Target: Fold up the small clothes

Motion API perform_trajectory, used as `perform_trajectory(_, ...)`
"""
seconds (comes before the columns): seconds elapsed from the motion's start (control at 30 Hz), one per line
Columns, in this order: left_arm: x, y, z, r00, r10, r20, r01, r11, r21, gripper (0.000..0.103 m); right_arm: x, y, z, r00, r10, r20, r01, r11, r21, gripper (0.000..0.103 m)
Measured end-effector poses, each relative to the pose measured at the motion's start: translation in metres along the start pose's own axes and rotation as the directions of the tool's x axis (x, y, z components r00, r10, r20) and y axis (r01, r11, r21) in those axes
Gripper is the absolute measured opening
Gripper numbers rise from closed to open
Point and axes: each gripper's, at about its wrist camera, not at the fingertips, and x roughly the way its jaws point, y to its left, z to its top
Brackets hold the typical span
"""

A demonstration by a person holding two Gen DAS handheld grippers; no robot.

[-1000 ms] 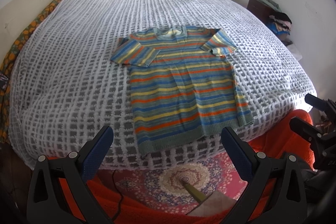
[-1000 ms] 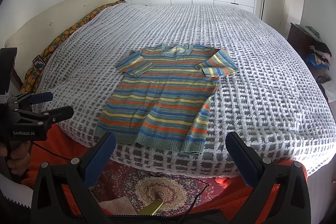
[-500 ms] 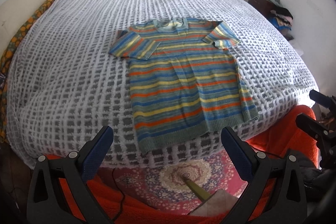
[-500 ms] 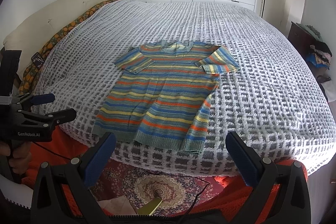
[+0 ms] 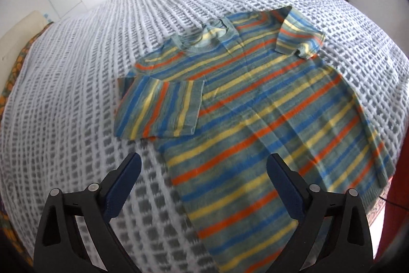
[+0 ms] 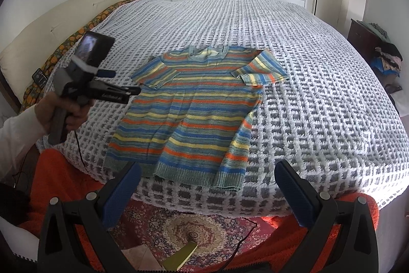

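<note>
1. A striped knit sweater [image 5: 255, 104] is seen spread flat on the white-and-grey waffle bedspread [image 5: 76, 83], with its collar toward the far side and its hem near the bed's edge.
2. The left gripper [image 5: 203, 186] is held above the bedspread with its fingers wide apart; nothing is gripped between them. The left side of the sweater's body lies between and ahead of the fingers, and the folded-in short sleeve [image 5: 158, 109] is found just ahead of the left finger [image 5: 122, 183].
3. The right gripper [image 6: 207, 192] is held in front of the bed's near edge, with its fingers also spread apart and holding nothing. The sweater hem [image 6: 179, 170] is seen between the fingers, a little ahead of their tips.
4. In the right wrist view, the left gripper is shown at the left of the fingers, held in a hand [image 6: 61, 111] above the bedspread, beside the sweater and not touching it.
5. A patterned rug [image 6: 189, 234] is seen on the floor below the right fingers.
</note>
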Motion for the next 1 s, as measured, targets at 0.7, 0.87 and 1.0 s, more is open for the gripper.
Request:
perform_trajectory(0.7,0.078,0.118,0.025,0.996,-0.012,-0.086,-0.022,0.924,-0.382,0.001,0.020,-0.026,0.002,0.998,-0.024,-0.052,0.027,0.998,0.062,0.103)
perform_trajectory(0.87,0.038,0.260,-0.061,0.988,0.110,-0.108,-0.154,0.711,-0.686,0.001,0.021,-0.022,0.004,0.998,-0.028,-0.053,0.030,0.998,0.048,0.103)
perform_trajectory(1.0,0.051,0.321,-0.131,0.971,0.097,-0.217,-0.232,0.579,-0.782,0.002,0.025,-0.009,0.004,0.998,-0.016,-0.058,0.016,1.000,0.006,0.103)
